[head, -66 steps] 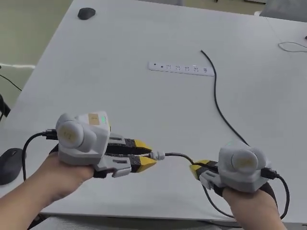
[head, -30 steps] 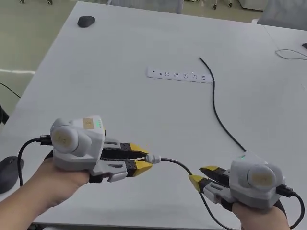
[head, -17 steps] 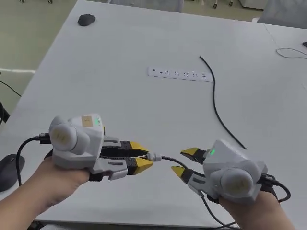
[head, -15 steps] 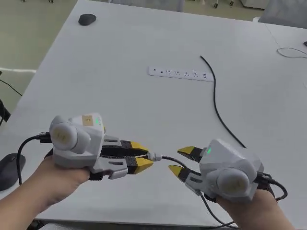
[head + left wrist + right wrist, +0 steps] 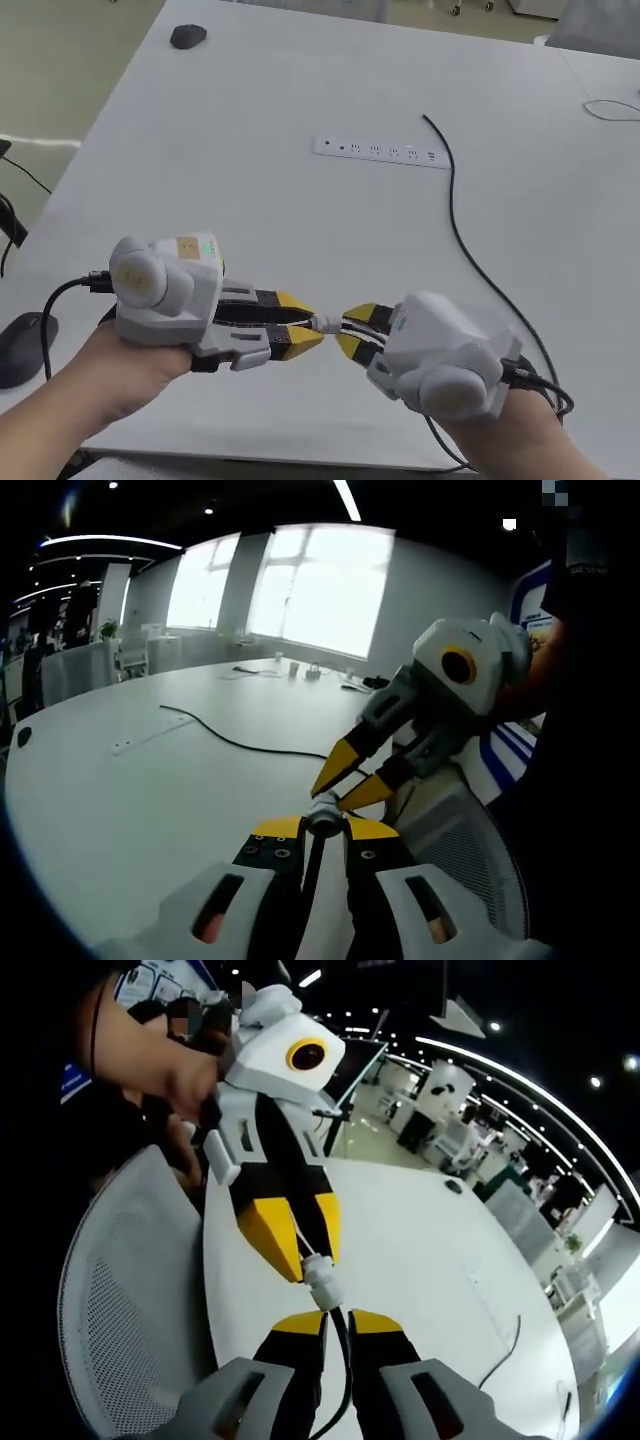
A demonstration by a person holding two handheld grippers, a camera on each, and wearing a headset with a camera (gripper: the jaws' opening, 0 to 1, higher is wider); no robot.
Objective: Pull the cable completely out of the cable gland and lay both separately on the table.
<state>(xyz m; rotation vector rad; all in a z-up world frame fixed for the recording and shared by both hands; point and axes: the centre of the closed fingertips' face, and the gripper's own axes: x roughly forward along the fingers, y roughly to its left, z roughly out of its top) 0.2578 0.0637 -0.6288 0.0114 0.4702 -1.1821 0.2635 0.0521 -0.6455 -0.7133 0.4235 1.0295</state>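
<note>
A small white cable gland (image 5: 322, 324) hangs above the table's near edge, and my left gripper (image 5: 308, 325) is shut on it. A thin black cable (image 5: 338, 325) comes out of the gland's right end. My right gripper (image 5: 350, 330) is shut on that cable a short way from the gland, tip to tip with the left. In the left gripper view the gland (image 5: 322, 813) sits between the yellow jaw tips, with the right gripper (image 5: 335, 780) just beyond it. In the right gripper view the cable (image 5: 340, 1335) runs between the jaws to the gland (image 5: 322, 1275), held by the left gripper (image 5: 312, 1260).
A white power strip (image 5: 380, 152) lies mid-table. A long black cable (image 5: 455, 225) runs from beside it toward my right hand. One dark mouse (image 5: 188, 35) sits at the far left corner, another (image 5: 20, 345) at the near left edge. A white mesh chair (image 5: 120, 1290) stands below the table edge.
My right gripper let go of the cable farther out, moved left along it with jaws open, and has closed on it right beside the gland. The left gripper has held still.
</note>
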